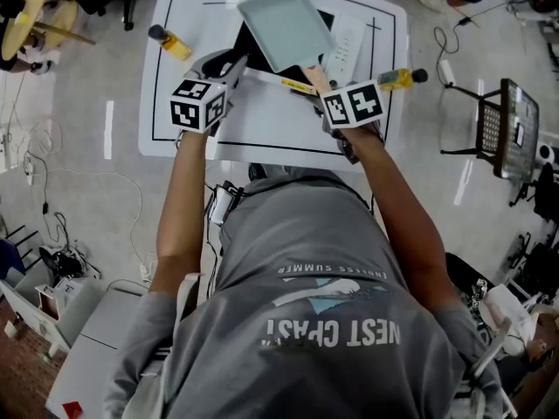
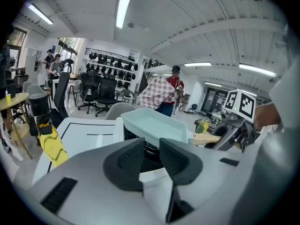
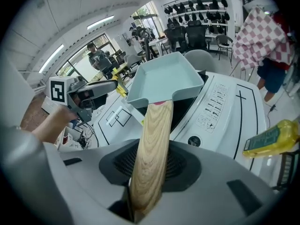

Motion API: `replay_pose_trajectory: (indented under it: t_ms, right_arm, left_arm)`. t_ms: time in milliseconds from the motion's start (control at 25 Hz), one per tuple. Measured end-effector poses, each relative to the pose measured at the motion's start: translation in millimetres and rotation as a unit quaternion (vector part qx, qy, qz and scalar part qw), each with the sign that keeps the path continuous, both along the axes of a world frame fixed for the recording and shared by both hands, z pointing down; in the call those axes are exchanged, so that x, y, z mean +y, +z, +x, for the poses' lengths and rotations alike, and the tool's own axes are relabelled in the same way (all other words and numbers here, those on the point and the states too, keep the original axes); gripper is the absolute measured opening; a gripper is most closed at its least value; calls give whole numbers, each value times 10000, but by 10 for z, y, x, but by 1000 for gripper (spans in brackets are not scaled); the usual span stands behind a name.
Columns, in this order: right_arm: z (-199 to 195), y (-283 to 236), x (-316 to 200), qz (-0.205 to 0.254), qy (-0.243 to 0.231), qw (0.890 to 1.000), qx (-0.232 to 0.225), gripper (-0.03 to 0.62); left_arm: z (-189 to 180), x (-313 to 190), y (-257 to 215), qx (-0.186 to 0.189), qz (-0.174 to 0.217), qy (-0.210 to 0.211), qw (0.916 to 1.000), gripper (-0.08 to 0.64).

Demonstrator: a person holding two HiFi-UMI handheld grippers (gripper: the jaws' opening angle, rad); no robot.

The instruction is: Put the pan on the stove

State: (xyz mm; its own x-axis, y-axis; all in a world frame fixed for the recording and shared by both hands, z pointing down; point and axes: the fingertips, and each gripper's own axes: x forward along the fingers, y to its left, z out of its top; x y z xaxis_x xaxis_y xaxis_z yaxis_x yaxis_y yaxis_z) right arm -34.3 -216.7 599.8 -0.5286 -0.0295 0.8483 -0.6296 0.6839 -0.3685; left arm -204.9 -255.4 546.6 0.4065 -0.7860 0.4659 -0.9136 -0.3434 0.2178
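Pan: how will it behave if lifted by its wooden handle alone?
Likely rigid: the pan looks like moulded metal. Probably front-heavy, since its deep square body lies beyond the long handle. The smooth, rounded wood might twist in a loose grip.

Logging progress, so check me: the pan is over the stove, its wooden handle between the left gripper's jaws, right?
Wrong gripper: the wooden handle lies between the jaws of the right gripper, not those of the left gripper, as the right gripper view shows. The pan is over the stove.
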Motion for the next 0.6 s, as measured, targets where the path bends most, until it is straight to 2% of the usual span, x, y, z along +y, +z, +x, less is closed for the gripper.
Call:
replay_pose_trajectory:
  t_ms: [600]
  right_arm:
    - [70,-24,-54,446,137,9989,80,161]
  left_arm:
    - [13,250,-240,-39,200,188,9996,94]
